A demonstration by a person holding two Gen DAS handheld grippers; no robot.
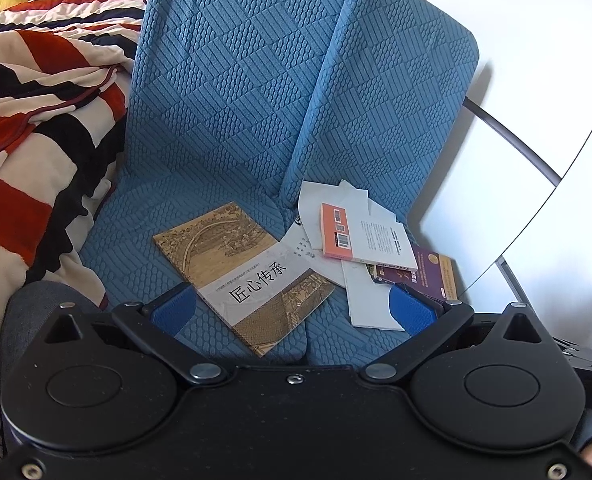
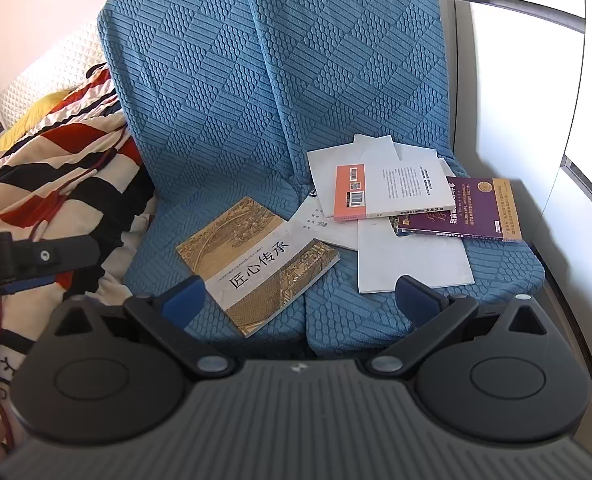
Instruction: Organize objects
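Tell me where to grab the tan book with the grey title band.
Probably the near corner of the tan book, which seems to overhang the blue cushion front edge. Approach from the front, one finger under; elsewhere it lies flat.

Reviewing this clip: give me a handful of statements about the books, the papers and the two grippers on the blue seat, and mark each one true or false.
1. Both the left gripper and the right gripper are open and hold nothing. True.
2. The brown book lies stacked on top of the purple book. False: it lies alone to the left, apart from the pile.
3. The white and orange book overlaps the purple book. True.
4. Loose white papers lie under the books on the right. True.
5. The books rest on the striped blanket. False: they lie on the blue seat cushion; the blanket is to the left.
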